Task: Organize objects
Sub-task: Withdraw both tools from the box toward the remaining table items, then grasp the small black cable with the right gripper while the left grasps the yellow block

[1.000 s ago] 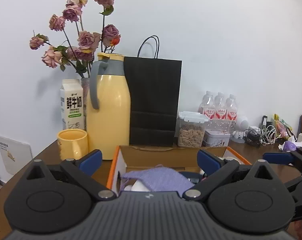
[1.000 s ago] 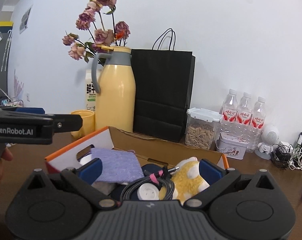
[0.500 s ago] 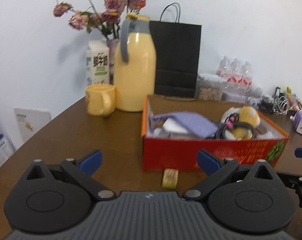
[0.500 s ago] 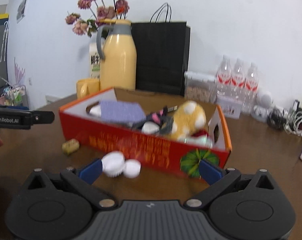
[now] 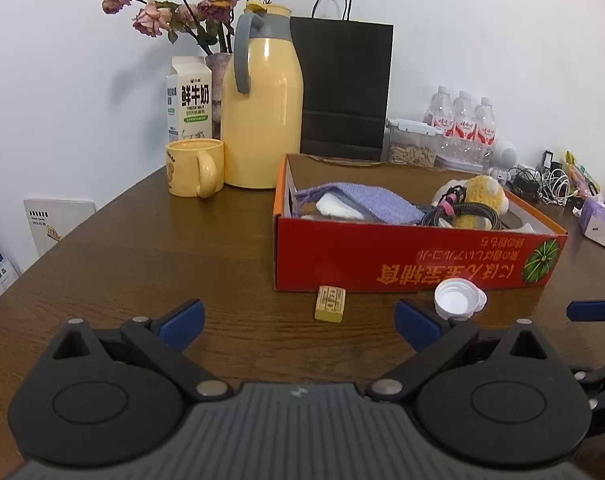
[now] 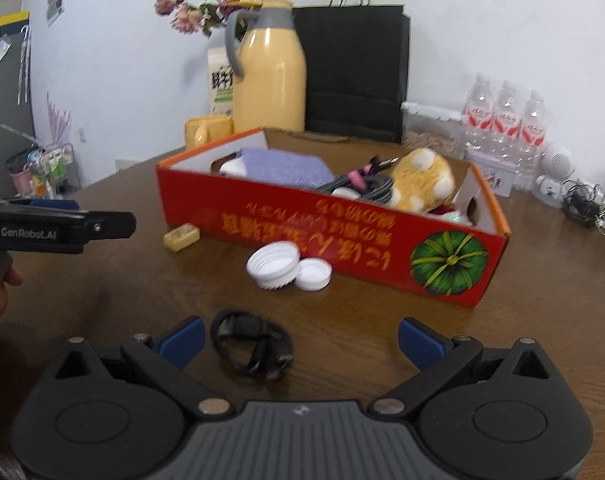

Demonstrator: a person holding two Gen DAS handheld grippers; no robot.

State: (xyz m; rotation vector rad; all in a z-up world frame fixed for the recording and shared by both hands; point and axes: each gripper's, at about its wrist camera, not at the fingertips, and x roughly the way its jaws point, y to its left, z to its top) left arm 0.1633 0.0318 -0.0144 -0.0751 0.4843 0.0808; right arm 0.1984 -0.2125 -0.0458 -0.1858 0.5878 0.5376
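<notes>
On the brown table (image 6: 542, 280), just near of the red box (image 6: 302, 224), lie the loose pieces you have yet to put away: two white caps (image 6: 288, 270) touching each other, a small yellow block (image 5: 330, 303) to their left, and a coiled black cable (image 6: 252, 346) nearest your right gripper (image 6: 300, 340). The caps look light, hard and slick, so pinch one across its ribbed rim; the block is stiff, so take it by its long sides; the cable is limp and will likely sag, so grip it through the bundled middle. Both tools are spread wide and hold nothing, the left gripper (image 5: 298, 318) facing the block. Inside the box sit a purple cloth (image 5: 366, 204), a plush toy (image 6: 422, 180) and more cords. Beyond stand a yellow jug (image 5: 262, 112) and mug (image 5: 192, 168).
</notes>
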